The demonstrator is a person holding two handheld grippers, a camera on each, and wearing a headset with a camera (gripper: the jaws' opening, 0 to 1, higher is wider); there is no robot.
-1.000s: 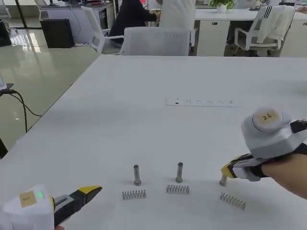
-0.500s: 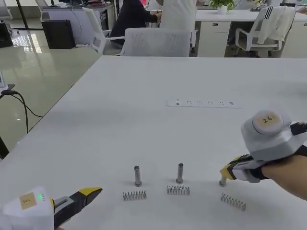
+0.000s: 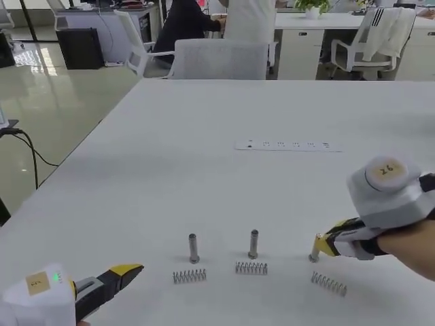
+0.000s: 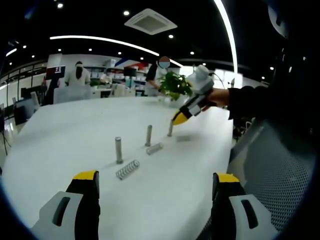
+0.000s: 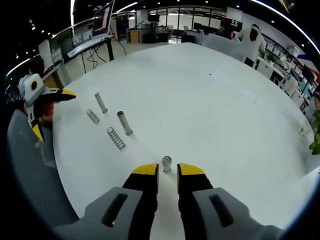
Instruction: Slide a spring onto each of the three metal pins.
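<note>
Three short metal pins stand in a row near the table's front: left pin [image 3: 194,248], middle pin [image 3: 253,244], right pin [image 3: 315,256]. A coil spring lies in front of each: left spring [image 3: 189,276], middle spring [image 3: 251,268], right spring [image 3: 329,283]. My right gripper [image 3: 321,245] comes in from the right. Its yellow-tipped jaws are drawn in closely on either side of the right pin's [image 5: 166,164] top. My left gripper [image 3: 129,273] hovers at the front left, short of the left spring [image 4: 127,169]. Its jaws are wide apart and hold nothing.
A white power strip [image 3: 287,145] lies across the middle of the white table [image 3: 224,176]. Office chairs [image 3: 221,60] and desks stand beyond the far edge, with people seated there. The table's left edge drops to a glossy floor with a cable [image 3: 30,153].
My right hand has drifted slightly right and down while staying at the right pin. Pins, springs and my left gripper stay where they were.
</note>
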